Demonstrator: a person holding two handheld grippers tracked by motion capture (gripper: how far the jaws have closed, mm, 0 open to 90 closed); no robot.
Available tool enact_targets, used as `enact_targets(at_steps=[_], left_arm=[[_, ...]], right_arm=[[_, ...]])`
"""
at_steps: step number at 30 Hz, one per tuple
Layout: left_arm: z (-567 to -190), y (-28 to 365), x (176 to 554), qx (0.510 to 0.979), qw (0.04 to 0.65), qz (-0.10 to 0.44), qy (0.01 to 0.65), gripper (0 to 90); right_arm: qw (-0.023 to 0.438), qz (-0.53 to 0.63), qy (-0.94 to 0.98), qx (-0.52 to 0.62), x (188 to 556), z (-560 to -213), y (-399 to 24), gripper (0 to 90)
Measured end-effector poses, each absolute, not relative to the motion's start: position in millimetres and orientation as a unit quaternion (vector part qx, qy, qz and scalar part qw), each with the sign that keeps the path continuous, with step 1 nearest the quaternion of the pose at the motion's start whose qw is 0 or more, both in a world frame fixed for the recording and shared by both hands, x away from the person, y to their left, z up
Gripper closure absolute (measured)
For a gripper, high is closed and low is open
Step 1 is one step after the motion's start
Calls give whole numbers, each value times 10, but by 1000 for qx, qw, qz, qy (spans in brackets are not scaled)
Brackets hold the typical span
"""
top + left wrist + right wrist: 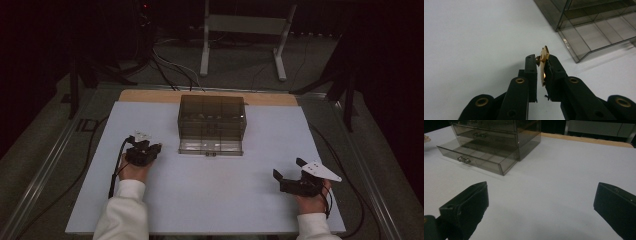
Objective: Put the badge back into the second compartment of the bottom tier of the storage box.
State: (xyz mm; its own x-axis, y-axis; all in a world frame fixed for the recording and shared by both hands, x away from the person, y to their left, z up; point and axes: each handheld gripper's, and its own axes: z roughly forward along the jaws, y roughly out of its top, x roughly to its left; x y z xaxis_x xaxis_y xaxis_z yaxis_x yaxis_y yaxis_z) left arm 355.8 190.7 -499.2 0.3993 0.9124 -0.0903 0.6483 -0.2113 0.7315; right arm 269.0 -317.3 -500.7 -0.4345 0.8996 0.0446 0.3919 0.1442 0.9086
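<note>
Black jaws of the left gripper (541, 72) are clamped on a small gold-coloured metal piece (544, 58), its long axis running along the jaws. Ahead and to the right of it on the large white tabletop (150, 210) stands the smoky transparent plastic drawer cabinet (212, 117), its bottom drawer (599, 32) pulled out and divided into compartments, apparently empty. That left hand is nearer; nothing stands between. Well apart, the right gripper (289, 172) rests with jaws spread wide, holding nothing.
</note>
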Motion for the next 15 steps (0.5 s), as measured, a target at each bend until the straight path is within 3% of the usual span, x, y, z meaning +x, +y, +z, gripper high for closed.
enact_targets(at_steps=[15], left_arm=[[-4859,1825,3575,756,376,183,503,818]], right_arm=[[272,468,706,457,2690,-5006,-3177,0]])
